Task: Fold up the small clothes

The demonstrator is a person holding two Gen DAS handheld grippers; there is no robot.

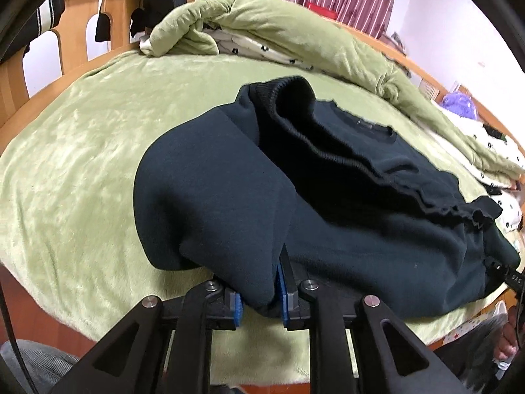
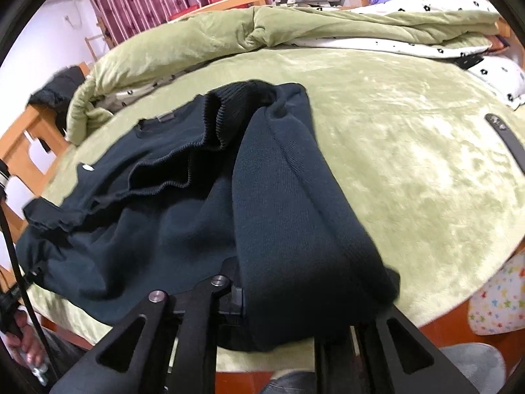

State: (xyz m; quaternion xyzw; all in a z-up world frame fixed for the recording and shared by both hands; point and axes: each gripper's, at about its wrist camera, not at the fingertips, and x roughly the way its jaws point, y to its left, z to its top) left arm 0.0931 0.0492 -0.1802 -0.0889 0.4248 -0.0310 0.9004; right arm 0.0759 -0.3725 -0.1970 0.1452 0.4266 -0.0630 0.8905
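Note:
A dark navy sweater (image 1: 361, 229) lies on the green blanket (image 1: 82, 164) of a bed, its ribbed hem and a cuff folded up over the body. In the left wrist view, my left gripper (image 1: 259, 302) pinches a fold of a sleeve between its blue pads (image 1: 283, 292) at the near edge. In the right wrist view, the other side of the sweater (image 2: 147, 229) rises in a long fold that drapes over my right gripper (image 2: 275, 298). It hides the right finger and both tips, with cloth packed between the jaws.
A rolled green quilt (image 1: 262, 16) with a white flowered lining lies along the far side of the bed (image 2: 229, 29). A wooden bed frame (image 1: 75, 3) carries dark clothes. A black strap (image 2: 505, 138) lies on the blanket at right. A person's hand (image 2: 19, 338) shows low left.

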